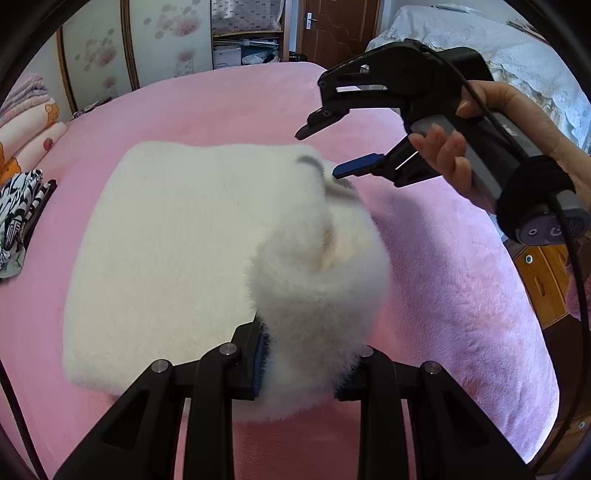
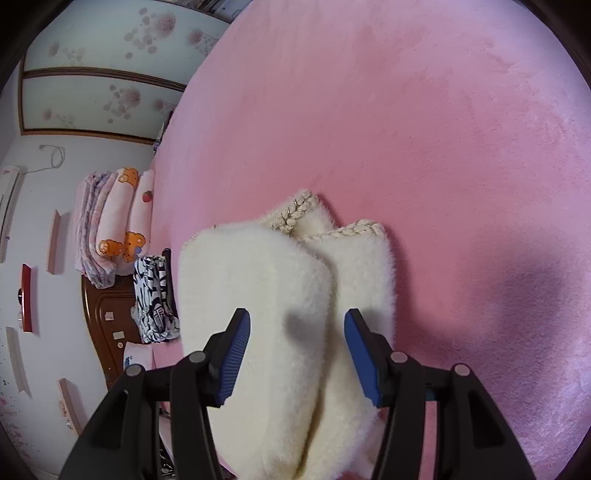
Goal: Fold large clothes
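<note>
A fluffy white sweater (image 1: 177,251) lies folded on the pink bed (image 1: 240,103). My left gripper (image 1: 301,363) is shut on a thick fold of the sweater's near right edge and lifts it a little. My right gripper (image 1: 317,157) is open and empty, held by a hand just above the sweater's far right corner. In the right wrist view the open right gripper (image 2: 295,350) hovers over the folded sweater (image 2: 258,295), whose braided collar (image 2: 295,212) lies at its far end.
A black-and-white patterned garment (image 1: 18,218) lies at the bed's left edge. Folded pink blankets (image 2: 110,225) are stacked by the wall. A wooden door (image 1: 340,29) and shelves stand beyond the bed. A white lace cover (image 1: 498,48) is at the right.
</note>
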`<state>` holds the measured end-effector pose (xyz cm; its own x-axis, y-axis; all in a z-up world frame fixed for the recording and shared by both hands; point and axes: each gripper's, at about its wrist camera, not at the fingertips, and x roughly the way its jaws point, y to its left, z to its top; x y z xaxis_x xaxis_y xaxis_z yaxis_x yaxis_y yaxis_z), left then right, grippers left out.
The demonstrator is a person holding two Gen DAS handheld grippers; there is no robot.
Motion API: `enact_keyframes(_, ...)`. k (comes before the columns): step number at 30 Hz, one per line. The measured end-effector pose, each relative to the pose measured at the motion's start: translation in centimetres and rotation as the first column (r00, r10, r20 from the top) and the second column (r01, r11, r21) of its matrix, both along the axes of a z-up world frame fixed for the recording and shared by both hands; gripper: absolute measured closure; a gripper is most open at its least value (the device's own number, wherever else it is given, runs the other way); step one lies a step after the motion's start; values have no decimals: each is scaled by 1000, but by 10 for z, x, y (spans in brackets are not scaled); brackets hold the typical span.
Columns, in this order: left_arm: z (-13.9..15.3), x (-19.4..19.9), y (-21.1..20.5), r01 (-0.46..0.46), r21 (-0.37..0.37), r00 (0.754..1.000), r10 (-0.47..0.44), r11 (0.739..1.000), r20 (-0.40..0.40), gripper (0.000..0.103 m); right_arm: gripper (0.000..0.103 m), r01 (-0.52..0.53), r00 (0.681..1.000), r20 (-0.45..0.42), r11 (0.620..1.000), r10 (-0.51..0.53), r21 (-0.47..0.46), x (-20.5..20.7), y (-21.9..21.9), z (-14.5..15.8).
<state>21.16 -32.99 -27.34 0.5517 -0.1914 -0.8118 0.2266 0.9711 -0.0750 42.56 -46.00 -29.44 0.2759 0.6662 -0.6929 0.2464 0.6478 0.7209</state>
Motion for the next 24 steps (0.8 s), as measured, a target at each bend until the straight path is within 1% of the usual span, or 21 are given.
enact_keyframes(3,-2,6,-6,-4,2,1000,4,1000,-5,80,49,-25,999,-42,1000,25,-14,7,7,-9)
enact_keyframes(4,-2,6,-7,-5,1,1000,5,1000,-7,80,51,-35,998,-54,999,34,-31,9,10,-11)
enact_keyframes(6,-2,7,-8,-8,-4,1000,8,1000,-11,79,63,-58,997,-62,995,54,-75,14,15,-14)
enact_keyframes(7,-1,7,-8,-10,-5,1000,10,1000,-11,79,83,-65,996,-61,993,60,-94,16,17,-14)
enact_keyframes(9,0,6,-8,-16,-10,1000,16,1000,-12,79,87,-80,995,-64,990,73,-119,19,22,-14)
enact_keyframes(10,1,6,-6,-19,-14,1000,19,1000,-12,79,90,-89,995,-49,988,84,-122,20,22,-12)
enact_keyframes(12,4,5,-6,-26,-19,1000,25,999,-10,79,92,-92,996,-5,988,92,-128,17,21,-4)
enact_keyframes(14,7,4,-7,-19,-16,1000,18,1000,-16,79,92,-82,996,20,988,85,-128,13,18,2)
enact_keyframes(16,10,3,-11,11,-13,999,-11,1000,-30,74,93,-58,998,30,990,62,-127,9,11,7)
enact_keyframes(17,12,2,-12,34,-25,999,-35,999,-42,66,93,-49,998,32,990,53,-129,7,9,8)
enact_keyframes(18,14,0,-12,58,-44,997,-60,997,-58,55,93,-39,999,31,991,43,-132,5,5,8)
enact_keyframes(20,19,-7,-12,100,-88,991,-108,991,-83,41,93,-31,999,26,990,35,-139,3,2,7)
enact_keyframes(22,26,-17,-11,134,-97,988,-141,986,-70,39,93,-25,1000,7,987,27,-158,-1,-3,5)
enact_keyframes(23,30,-22,-10,148,-87,986,-154,985,-64,36,93,-20,1000,-1,986,20,-168,-3,-5,5)
enact_keyframes(24,32,-25,-8,155,-76,985,-160,985,-65,31,93,-13,1000,-3,984,13,-177,-7,-9,5)
